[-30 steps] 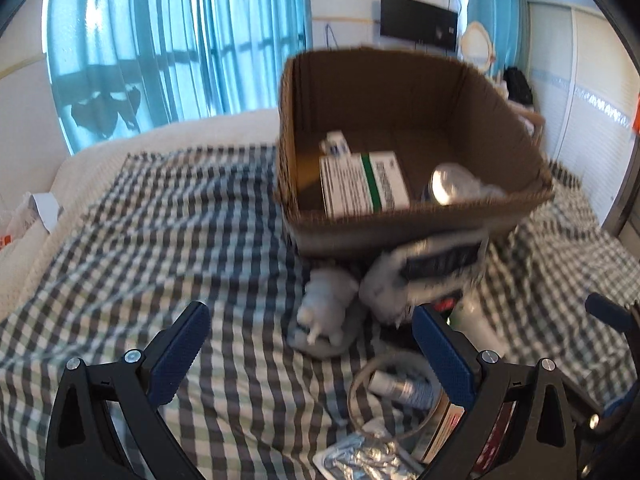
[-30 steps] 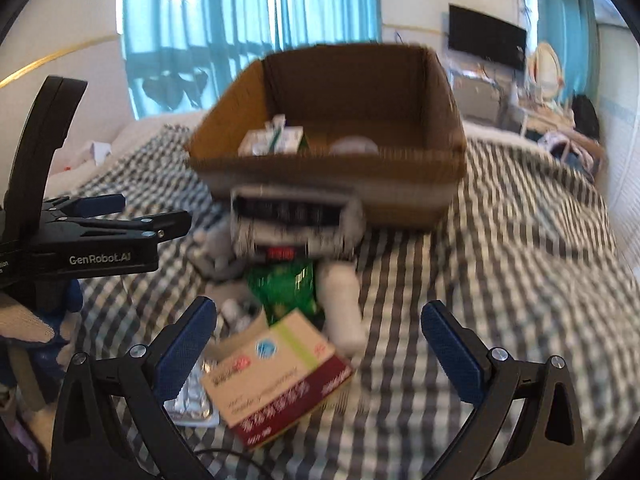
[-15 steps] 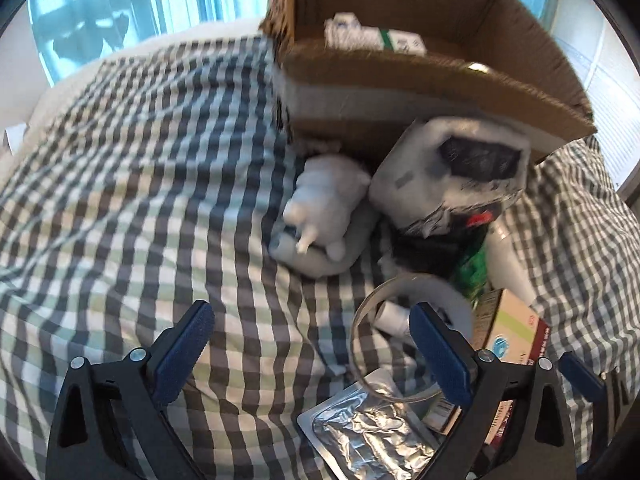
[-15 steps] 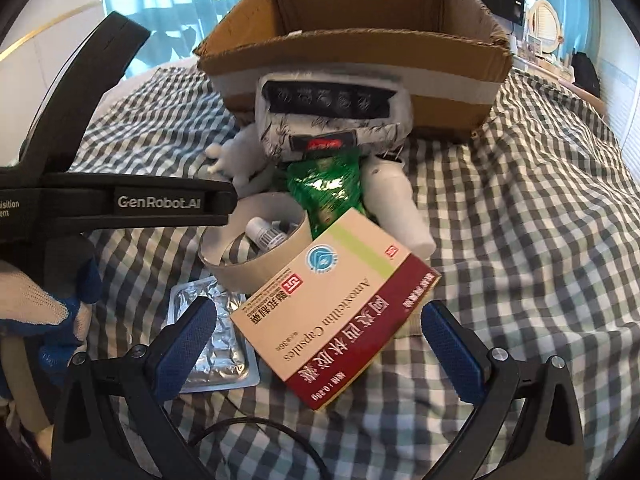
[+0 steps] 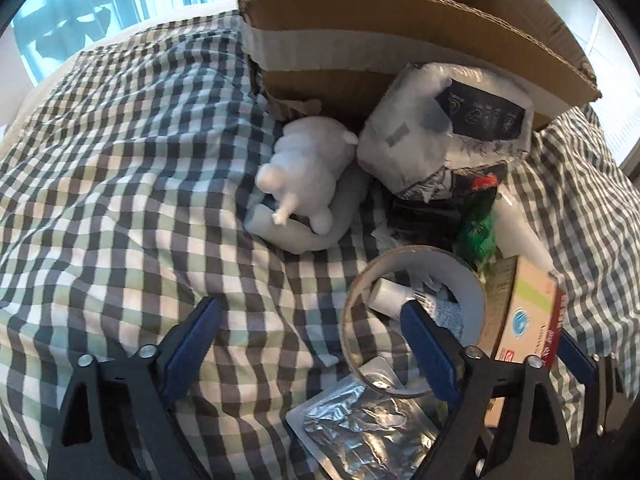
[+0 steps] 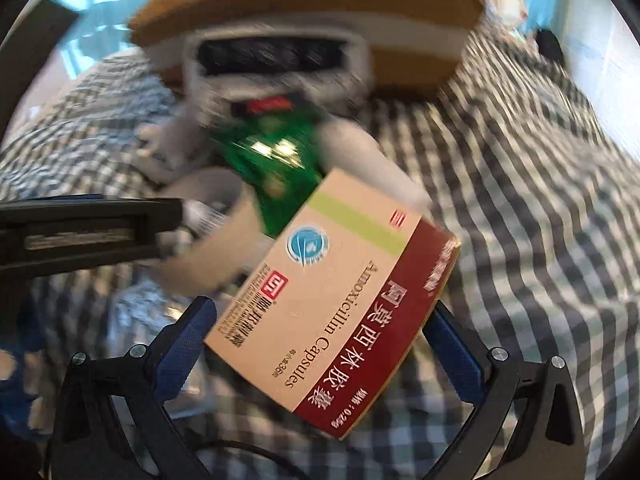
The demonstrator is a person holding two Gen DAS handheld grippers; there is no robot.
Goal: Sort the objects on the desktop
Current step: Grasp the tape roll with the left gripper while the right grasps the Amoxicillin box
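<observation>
- Cardboard medicine box [image 6: 332, 300], marked Amoxicillin Capsules, lies on the checked cloth [image 5: 120, 184] between the right gripper [image 6: 320, 332]'s wide jaws, pads not pressing.
- Left gripper [image 5: 312, 336] is closing, one finger inside the tape ring [image 5: 416, 312], nothing pinched.
- Pick-up step, I'd say; next, squeeze and carry to the carton [image 5: 400, 40] behind.

Both grippers have dropped toward the pile before the cardboard box [image 5: 400, 32]. The left gripper [image 5: 308, 332], jaws closing, now straddles the tape ring's [image 5: 420, 254] rim; the right gripper [image 6: 320, 332] now frames the medicine box [image 6: 332, 292]
</observation>
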